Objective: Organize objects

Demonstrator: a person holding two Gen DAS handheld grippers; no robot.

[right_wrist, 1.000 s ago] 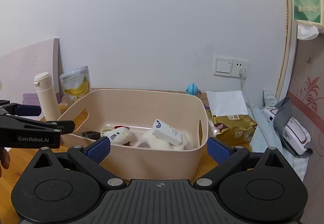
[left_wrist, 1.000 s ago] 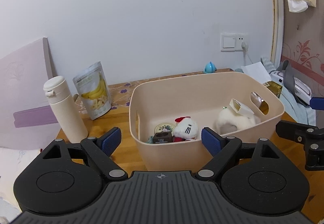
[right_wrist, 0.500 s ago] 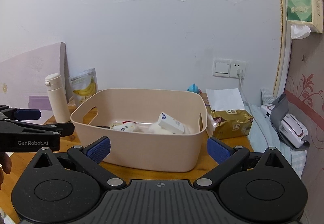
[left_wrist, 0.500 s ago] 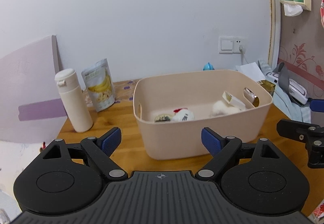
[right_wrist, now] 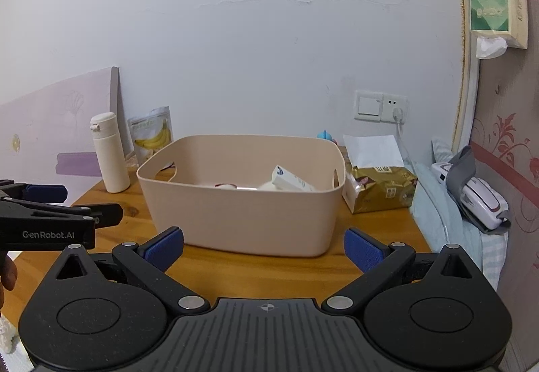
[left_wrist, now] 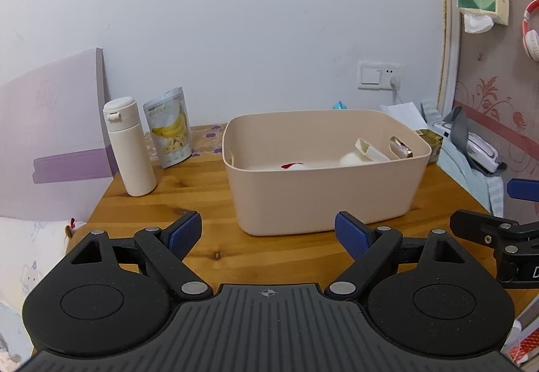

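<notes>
Bin [left_wrist: 323, 193] stands straight ahead of the left gripper [left_wrist: 268, 232] in the left wrist view, a beige tub on the wooden table [left_wrist: 188, 203], with its long axis running across from left to right. The jaws are spread wide and hold nothing; the blue pads [left_wrist: 183, 234] touch only air above the table. Inside the bin I can see a white plush with a red spot [left_wrist: 293, 166] and a small tilted carton [left_wrist: 369, 149]. Still outside, to the left and further back, the cream bottle [left_wrist: 129, 146] stands upright and the banana chips pouch [left_wrist: 169, 131] stands just beside it (both clearly on this gripper's side). At the right edge, the other tool shows only in part.

From the right wrist view, the bin [right_wrist: 242, 203] lies again in front, a little to the left of the right gripper [right_wrist: 263, 250]. This one is also wide apart and carries nothing. The gold packet [right_wrist: 382, 188] lies just beside the right wall of the bin, and the right hand is nearer to it. The bottle [right_wrist: 109, 153] and the pouch [right_wrist: 153, 138] are far on the left there, so I judge the left hand should take them.
</notes>
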